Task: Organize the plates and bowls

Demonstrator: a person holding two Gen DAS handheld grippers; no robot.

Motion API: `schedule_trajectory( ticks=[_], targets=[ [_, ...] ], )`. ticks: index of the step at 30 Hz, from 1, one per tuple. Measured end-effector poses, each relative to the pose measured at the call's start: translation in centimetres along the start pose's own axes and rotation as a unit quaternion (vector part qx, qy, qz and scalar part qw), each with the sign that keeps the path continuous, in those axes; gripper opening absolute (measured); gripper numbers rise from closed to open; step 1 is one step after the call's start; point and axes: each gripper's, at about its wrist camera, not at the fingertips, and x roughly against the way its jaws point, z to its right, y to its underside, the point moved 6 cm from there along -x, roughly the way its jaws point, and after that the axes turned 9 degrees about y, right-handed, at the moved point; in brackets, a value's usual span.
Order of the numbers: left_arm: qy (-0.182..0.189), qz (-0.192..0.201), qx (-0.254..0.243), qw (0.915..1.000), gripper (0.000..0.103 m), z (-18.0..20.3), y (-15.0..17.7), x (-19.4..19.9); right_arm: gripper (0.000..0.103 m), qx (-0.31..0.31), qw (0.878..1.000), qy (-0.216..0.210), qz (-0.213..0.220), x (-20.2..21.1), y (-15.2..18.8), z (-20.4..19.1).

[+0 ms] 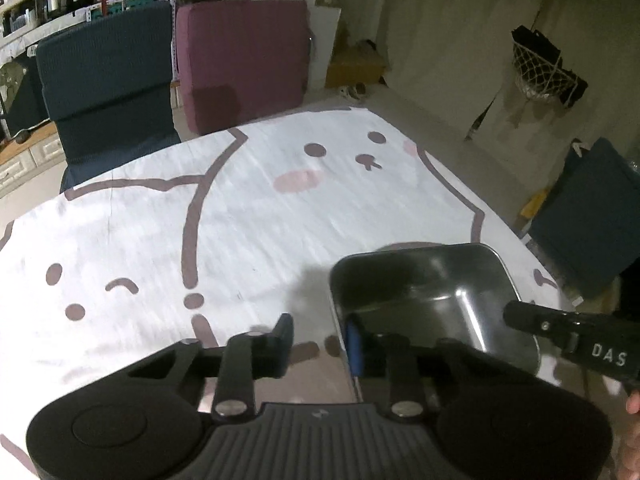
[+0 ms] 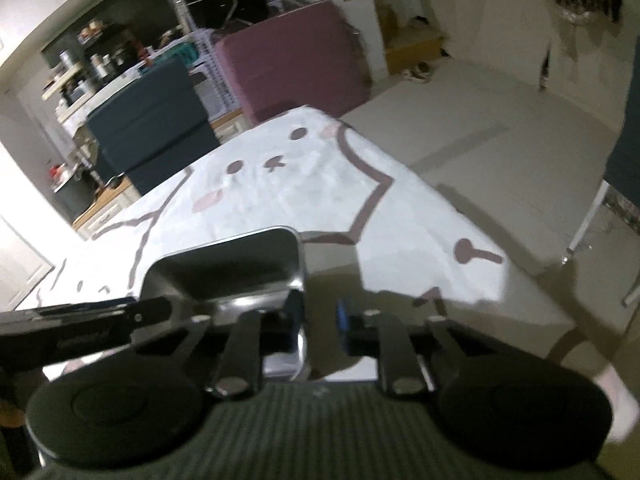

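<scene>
**Fingers.** The left gripper (image 1: 319, 338) is set astride the left wall of the steel tray (image 1: 420, 272). The blue-padded finger (image 1: 354, 344) is inside the tray and the other finger stands outside it. The jaws are drawn narrow, but a strip of tablecloth (image 1: 240, 208) is seen between the outer finger and the wall, so no clamp is judged to be made yet. The right gripper (image 2: 319, 320) is set astride the opposite wall. Its dark finger lies against the inner face, and its blue pad is just off the outer face. It too is narrowed but not pressing from both sides.

**Tray.** The tray is found empty, upright and flat on the tablecloth. No plates or bowls are seen around it. Two chairs are noted well beyond its far wall.

**Step in hand.** A two-sided pickup of the tray is judged to be under way.

**Recommendations.**
- Both pairs of fingers are to be closed fully onto the walls before any lift is made.
- The pads are to be seated well below the rolled rim, since polished steel is judged to be slippery.
- The two grips are to be kept at matching points on their walls, and the tray is to be raised level by both hands together.
- Inward pulling is to be avoided, as the thin walls may flex and slip free.
</scene>
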Motion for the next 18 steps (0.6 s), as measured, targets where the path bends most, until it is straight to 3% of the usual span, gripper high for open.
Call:
schedule_trajectory(
  ticks=[3,5,11,18],
  targets=[
    [0.005,-0.004,0.008,0.9999,0.018,0.3,0.4,0.3,0.008,0.010,1.000,-0.002,-0.003,0.2,0.0,-0.3],
    [0.018,-0.002,0.028,0.9994,0.007,0.3,0.7,0.5,0.004,0.019,1.000,-0.004,-0.007,0.5,0.1,-0.4],
    [0.022,0.011,0.045,0.9987,0.006,1.0,1.2,2.2,0.002,0.034,0.999,-0.013,-0.005,2.0,0.2,-0.8],
    [0.011,0.051,0.041,0.9978,0.007,2.3,0.9,7.4,0.002,0.038,0.999,-0.035,0.010,5.6,0.3,-0.9]
  ],
)
